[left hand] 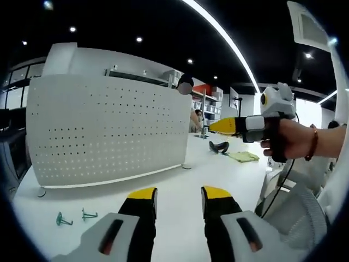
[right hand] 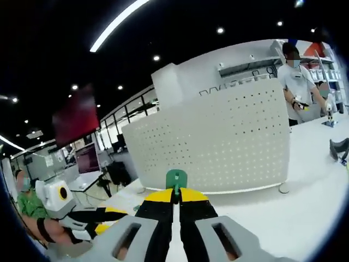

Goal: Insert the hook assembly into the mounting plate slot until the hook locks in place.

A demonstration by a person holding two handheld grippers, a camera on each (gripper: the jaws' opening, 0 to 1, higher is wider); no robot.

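White desk [left hand: 180, 191] in an open office with a dark ceiling and strip lights; items as follows.

Perforated mounting plate [left hand: 106, 131]: white, curved, standing upright on the desk, rows of small holes across its face. In the right gripper view the same plate [right hand: 218, 144] rises directly beyond the fingertips.

Hook assemblies, loose [left hand: 73, 217]: two small green pieces lying on the desk in front of the plate's lower left corner, just beside each other, apart from the plate.

Hook assembly, held [right hand: 176, 180]: green, rounded head standing up above the yellow tips of the right gripper [right hand: 175, 195], whose fingers are closed together on its stem. It is held in the air short of the plate, not touching it.

Left gripper [left hand: 177, 194]: black fingers with yellow tips, spread apart with bare desk between them, nothing held. In the right gripper view it appears at lower left [right hand: 112, 214], carried by a hand with a black strap.

Right gripper as seen from the left gripper view [left hand: 226, 126]: yellow-tipped, raised to the right of the plate, held by a hand [left hand: 289, 139] with a bracelet at the wrist.

Background: a person [right hand: 294, 82] standing at the far end of the desk; a yellow-green cloth [left hand: 244, 156] and a dark object [left hand: 219, 147] lying on the desk beyond the plate.
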